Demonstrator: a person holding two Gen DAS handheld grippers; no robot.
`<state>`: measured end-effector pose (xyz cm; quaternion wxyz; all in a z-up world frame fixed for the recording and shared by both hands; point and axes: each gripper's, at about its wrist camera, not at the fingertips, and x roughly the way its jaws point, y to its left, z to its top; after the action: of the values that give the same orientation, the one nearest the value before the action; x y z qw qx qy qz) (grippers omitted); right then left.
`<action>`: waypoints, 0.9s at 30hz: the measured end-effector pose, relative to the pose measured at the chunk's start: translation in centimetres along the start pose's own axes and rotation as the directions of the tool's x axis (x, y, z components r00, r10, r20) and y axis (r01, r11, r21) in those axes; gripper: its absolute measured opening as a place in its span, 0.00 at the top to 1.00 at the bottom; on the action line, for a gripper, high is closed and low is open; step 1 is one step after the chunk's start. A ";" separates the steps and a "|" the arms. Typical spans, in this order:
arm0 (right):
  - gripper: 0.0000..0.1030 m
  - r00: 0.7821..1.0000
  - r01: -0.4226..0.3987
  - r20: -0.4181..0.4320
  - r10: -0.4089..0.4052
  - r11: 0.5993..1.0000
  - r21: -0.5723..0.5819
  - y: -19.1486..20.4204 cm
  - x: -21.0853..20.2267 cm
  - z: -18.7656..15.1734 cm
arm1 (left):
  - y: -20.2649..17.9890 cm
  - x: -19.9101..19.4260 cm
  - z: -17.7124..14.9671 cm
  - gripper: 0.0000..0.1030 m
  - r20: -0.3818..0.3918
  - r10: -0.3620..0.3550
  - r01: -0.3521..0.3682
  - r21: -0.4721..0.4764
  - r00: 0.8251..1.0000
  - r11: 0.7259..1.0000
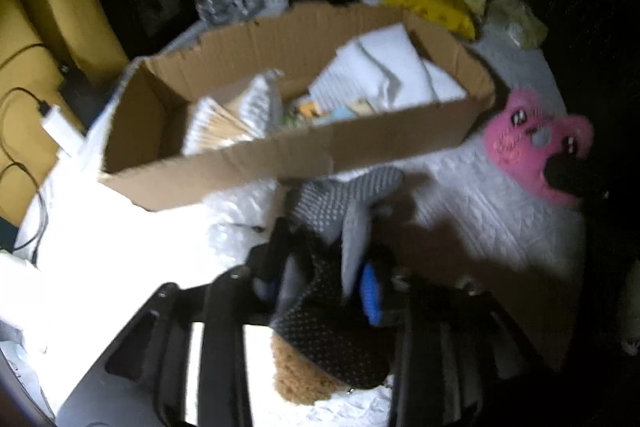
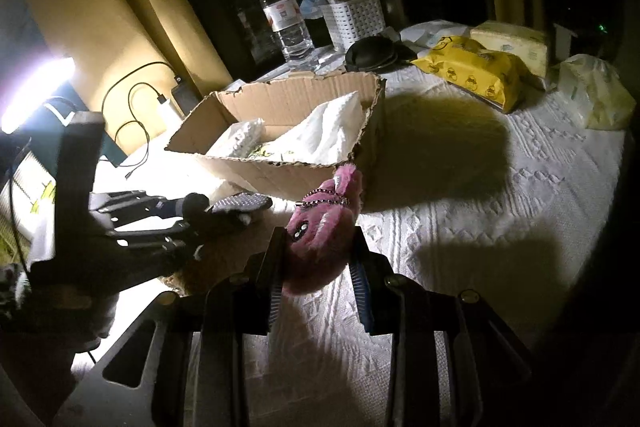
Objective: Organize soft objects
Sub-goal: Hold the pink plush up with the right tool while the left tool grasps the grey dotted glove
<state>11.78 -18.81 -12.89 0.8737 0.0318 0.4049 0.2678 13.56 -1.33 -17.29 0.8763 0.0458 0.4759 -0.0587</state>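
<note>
While the white quilted surface (image 2: pixel 480 211) fills the lower and right frame, the cardboard box (image 2: pixel 280 163) sits at centre, already holding folded white cloths (image 2: pixel 332 131). At lower centre of the right view, the right hand-held gripper (image 2: pixel 320 267) is clamped on the pink plush toy (image 2: pixel 320 227). At left, the left hand-held gripper (image 2: pixel 208 223) pinches a grey dotted glove (image 1: pixel 344 211) just in front of the box. To do this well, I would lift each item clear of the near box wall before releasing, keeping the two apart.
</note>
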 end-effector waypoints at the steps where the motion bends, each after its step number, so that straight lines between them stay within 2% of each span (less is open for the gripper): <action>1: 0.69 1.000 0.002 0.001 -0.002 1.000 0.001 0.0 0.0 0.0 | 0.0 0.5 -0.2 0.49 -0.014 -0.005 0.005 0.003 1.000 1.000; 3: 0.69 1.000 0.004 -0.002 -0.004 1.000 0.002 0.1 0.1 0.0 | 0.0 1.3 -0.4 0.48 -0.028 -0.014 0.014 0.003 1.000 1.000; 7: 0.69 1.000 0.006 -0.008 -0.006 1.000 -0.003 0.1 0.2 0.0 | 0.5 1.2 -0.4 0.49 -0.005 -0.045 0.045 -0.021 0.999 0.999; 10: 0.69 1.000 0.010 -0.005 -0.010 1.000 -0.003 0.2 0.1 0.0 | 0.8 1.0 -0.4 0.70 0.003 -0.048 0.048 -0.019 0.999 0.999; 11: 0.69 1.000 0.012 -0.004 -0.012 1.000 -0.003 0.2 0.1 0.1 | 1.0 0.8 -0.3 0.72 0.005 -0.061 0.061 -0.021 0.998 0.998; 19: 0.69 1.000 0.020 0.009 -0.020 1.000 -0.023 1.0 -0.6 1.0 | 1.9 -3.4 -0.1 0.73 0.105 -0.151 0.157 -0.057 0.983 0.986; 27: 0.69 1.000 0.018 0.024 -0.017 0.998 -0.053 2.5 -1.1 1.9 | 3.5 -7.2 0.5 0.73 0.223 -0.223 0.251 -0.105 0.949 0.962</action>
<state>11.47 -16.92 -10.21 0.8811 0.0080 0.3877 0.2706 10.57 2.46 -10.84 0.9092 -0.0761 0.3858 -0.1366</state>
